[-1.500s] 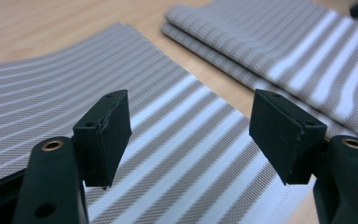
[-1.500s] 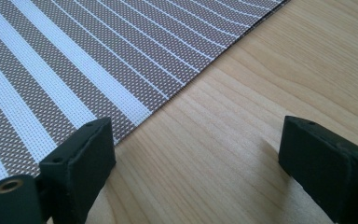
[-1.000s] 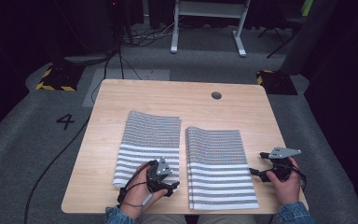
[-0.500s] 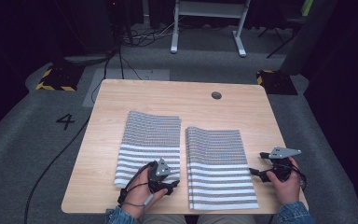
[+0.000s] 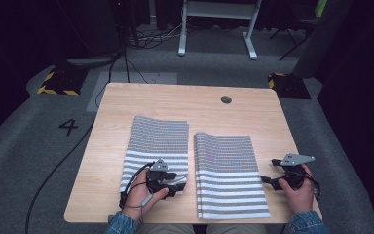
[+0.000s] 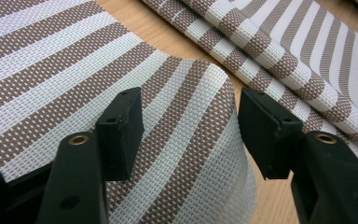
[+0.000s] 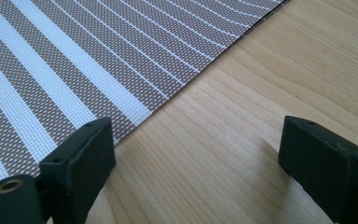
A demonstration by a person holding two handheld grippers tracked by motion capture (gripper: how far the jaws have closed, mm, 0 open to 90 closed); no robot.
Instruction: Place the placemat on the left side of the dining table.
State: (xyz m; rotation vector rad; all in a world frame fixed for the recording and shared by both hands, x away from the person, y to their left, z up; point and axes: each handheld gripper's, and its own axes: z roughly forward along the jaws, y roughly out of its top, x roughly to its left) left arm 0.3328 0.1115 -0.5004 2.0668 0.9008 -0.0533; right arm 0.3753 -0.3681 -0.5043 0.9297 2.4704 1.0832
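Note:
Two striped grey-and-white placemats lie side by side on the wooden table [image 5: 126,102]. My left gripper [image 5: 177,183] is at the near right corner of the left placemat [image 5: 158,139]. Its jaws have just been closing, and in the left gripper view [image 6: 189,126] that corner [image 6: 200,116] bows up in an arch between the two pads, squeezed from both sides. The right placemat [image 6: 270,42] lies just beyond. My right gripper [image 5: 268,171] rests low by the right edge of the right placemat [image 5: 229,175]. It stands open [image 7: 196,154], with one pad over the mat's edge [image 7: 51,60] and bare wood [image 7: 270,70] between the jaws.
A round cable hole [image 5: 226,99] sits near the table's far edge. A black cable [image 5: 63,161] runs over the grey floor at the left beside a painted 4 [image 5: 68,126]. White frame legs [image 5: 214,29] stand behind the table.
My left hand has crept a little along the near right corner of the left placemat. The right hand and both mats look the same.

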